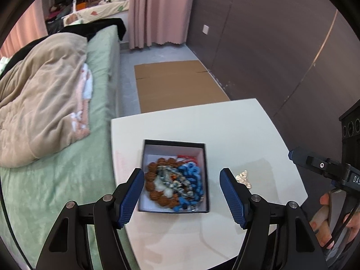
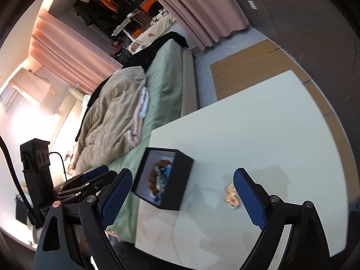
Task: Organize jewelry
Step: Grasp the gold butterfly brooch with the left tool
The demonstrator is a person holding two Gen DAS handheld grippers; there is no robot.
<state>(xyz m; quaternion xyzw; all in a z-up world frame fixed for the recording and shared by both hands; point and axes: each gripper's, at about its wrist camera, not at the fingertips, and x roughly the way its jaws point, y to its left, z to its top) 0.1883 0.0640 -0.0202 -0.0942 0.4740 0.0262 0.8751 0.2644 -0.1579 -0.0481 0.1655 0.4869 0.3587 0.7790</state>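
Note:
A black box with a white lining [image 1: 144,155] stands on the white table [image 1: 225,126]. It holds a brown bead bracelet [image 1: 153,186], a blue bead string [image 1: 191,175] and silvery pieces [image 1: 177,184]. A small gold chain piece [image 1: 244,178] lies on the table right of the box. My left gripper [image 1: 182,193] is open and empty, above the box. My right gripper [image 2: 182,193] is open and empty, and straddles the box [image 2: 180,180] and the gold piece [image 2: 231,195]. The right gripper also shows at the right edge of the left wrist view [image 1: 292,155].
A bed with green sheet [image 1: 101,72] and a beige blanket [image 1: 40,94] lies directly left of the table. Flat cardboard [image 1: 177,83] is on the floor beyond the table. A dark wall [image 1: 281,45] runs along the right. Pink curtains [image 1: 157,11] hang at the back.

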